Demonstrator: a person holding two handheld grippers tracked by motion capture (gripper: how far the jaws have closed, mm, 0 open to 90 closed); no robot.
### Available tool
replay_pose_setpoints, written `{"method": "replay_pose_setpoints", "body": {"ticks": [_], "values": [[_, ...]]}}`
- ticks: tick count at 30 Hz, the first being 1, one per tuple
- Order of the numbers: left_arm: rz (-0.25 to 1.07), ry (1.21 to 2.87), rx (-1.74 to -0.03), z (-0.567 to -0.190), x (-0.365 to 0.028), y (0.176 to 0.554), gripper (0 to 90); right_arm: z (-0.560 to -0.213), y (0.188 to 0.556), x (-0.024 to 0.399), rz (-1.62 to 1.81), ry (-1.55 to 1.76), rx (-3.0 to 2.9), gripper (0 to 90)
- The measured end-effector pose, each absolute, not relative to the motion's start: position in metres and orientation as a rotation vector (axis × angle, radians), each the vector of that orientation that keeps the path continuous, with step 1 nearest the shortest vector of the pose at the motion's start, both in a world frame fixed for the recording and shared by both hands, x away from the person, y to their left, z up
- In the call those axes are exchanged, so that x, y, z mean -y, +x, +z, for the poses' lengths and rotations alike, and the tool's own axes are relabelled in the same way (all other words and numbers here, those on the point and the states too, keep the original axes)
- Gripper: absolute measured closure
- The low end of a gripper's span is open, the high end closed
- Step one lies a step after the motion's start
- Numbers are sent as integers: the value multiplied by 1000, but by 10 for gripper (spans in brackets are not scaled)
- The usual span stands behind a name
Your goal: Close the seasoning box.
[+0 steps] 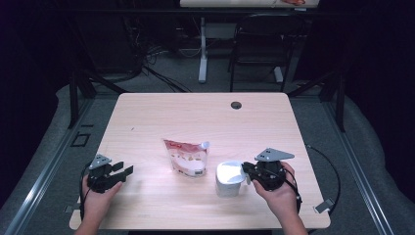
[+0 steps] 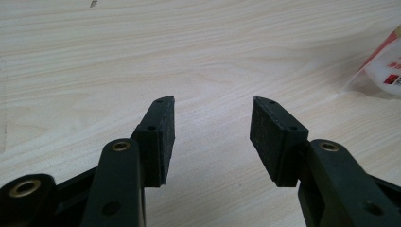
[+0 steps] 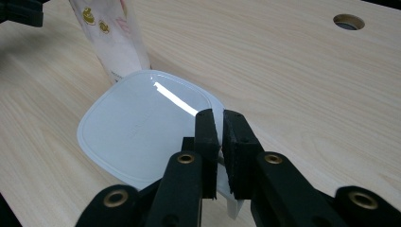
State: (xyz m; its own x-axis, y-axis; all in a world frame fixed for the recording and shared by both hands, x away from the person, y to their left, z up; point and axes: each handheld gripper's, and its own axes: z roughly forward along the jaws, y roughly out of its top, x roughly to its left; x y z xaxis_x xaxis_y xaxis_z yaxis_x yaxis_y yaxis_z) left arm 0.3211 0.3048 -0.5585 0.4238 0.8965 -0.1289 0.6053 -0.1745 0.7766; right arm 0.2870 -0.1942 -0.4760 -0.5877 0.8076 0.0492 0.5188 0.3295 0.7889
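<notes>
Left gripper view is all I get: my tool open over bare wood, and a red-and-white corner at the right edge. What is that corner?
Observer: It is a spouted pouch, standing mid-table in the high view.
Operator: Where is the right tool?
Observer: The right tool is at the right side of a white lidded container, which stands just right of the pouch.
Operator: Is it gripping that container?
Observer: In the right gripper view its jaws stand nearly together at the container's near edge, with a thin slit between them. I cannot tell whether they press on anything.
</notes>
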Motion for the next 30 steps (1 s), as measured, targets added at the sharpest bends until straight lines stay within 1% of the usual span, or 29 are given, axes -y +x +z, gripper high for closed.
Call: {"method": "replay_pose_setpoints", "body": {"ticks": [5, 15, 30], "values": [[463, 1885, -1278, -559, -305, 321, 509, -476, 288, 197, 1141, 1191, -2249, 827], [463, 1884, -1278, -558, -305, 321, 509, -478, 287, 199, 1166, 1215, -2239, 850], [454, 1897, -1277, -558, -305, 321, 509, -480, 288, 203, 1202, 1234, -2239, 859]]}}
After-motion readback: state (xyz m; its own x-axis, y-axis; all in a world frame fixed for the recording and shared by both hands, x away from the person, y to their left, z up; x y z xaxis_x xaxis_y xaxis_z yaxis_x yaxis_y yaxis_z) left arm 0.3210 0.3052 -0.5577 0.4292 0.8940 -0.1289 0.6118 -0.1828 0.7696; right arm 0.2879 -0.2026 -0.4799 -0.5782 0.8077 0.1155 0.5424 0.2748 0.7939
